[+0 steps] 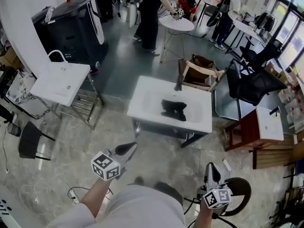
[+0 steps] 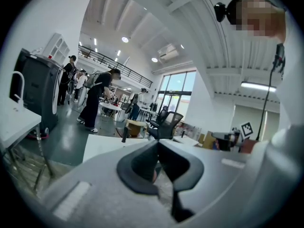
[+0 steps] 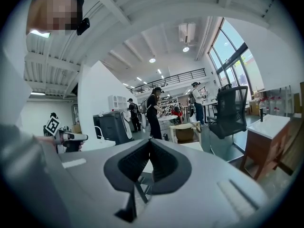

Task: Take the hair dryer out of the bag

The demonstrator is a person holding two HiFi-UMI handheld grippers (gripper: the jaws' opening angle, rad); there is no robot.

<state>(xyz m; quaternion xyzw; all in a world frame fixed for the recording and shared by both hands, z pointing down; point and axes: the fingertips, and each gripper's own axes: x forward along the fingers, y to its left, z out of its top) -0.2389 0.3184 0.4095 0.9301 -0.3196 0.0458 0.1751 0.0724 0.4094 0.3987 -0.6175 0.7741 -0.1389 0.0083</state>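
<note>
Bag (image 1: 173, 109), one, lies on one white table (image 1: 147, 91); left hand-held gripper (image 1: 131, 147) and right hand-held gripper (image 1: 212, 168) both closed, empty.

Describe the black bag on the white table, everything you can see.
The bag is black, soft-looking and crumpled. It lies slumped near the middle of the white table. Only the table touches it. It is too small in the head view to tell whether it is open or what is inside.
</note>
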